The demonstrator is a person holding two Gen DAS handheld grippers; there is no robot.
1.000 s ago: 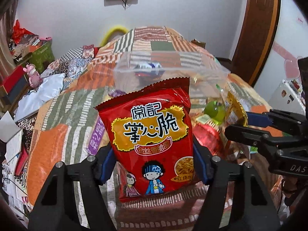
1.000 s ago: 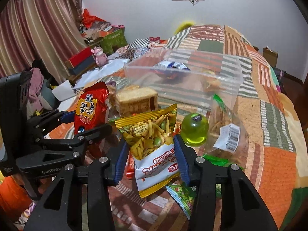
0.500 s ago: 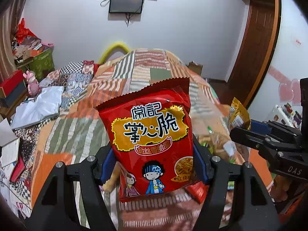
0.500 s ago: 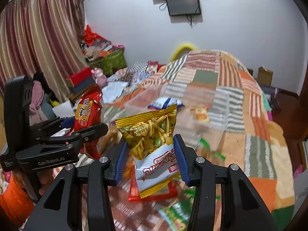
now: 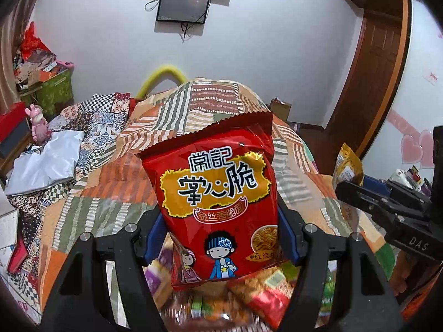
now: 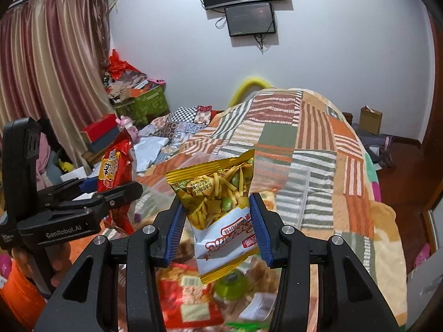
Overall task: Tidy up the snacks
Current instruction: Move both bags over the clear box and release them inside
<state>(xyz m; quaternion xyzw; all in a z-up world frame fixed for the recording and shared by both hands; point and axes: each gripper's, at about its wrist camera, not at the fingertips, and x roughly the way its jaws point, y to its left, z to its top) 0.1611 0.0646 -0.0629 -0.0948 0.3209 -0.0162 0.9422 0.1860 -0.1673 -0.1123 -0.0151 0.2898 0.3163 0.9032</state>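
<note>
My left gripper [image 5: 218,238] is shut on a red noodle-snack bag [image 5: 218,193], held upright above the bed. In the right wrist view this same red bag [image 6: 115,166] and the left gripper [image 6: 110,193] appear at the left. My right gripper [image 6: 218,232] is shut on a yellow and white pea-crisp bag [image 6: 218,202], also lifted; in the left wrist view the yellow bag [image 5: 347,166] peeks at the right edge. A clear plastic bin [image 6: 293,193] lies behind the yellow bag, blurred. Several loose snack packets [image 6: 191,298] and a green jelly cup [image 6: 231,286] lie below.
A patchwork quilt [image 6: 290,127] covers the bed. Clothes and a white bag [image 5: 47,163] lie at its left side, with boxes and a green crate [image 6: 144,105] by the curtain. Screens [image 6: 249,19] hang on the far wall. A wooden door [image 5: 371,83] stands at right.
Both grippers have risen with their bags, so more wall and screens show. The clear bin and snack pile have dropped low in both views.
</note>
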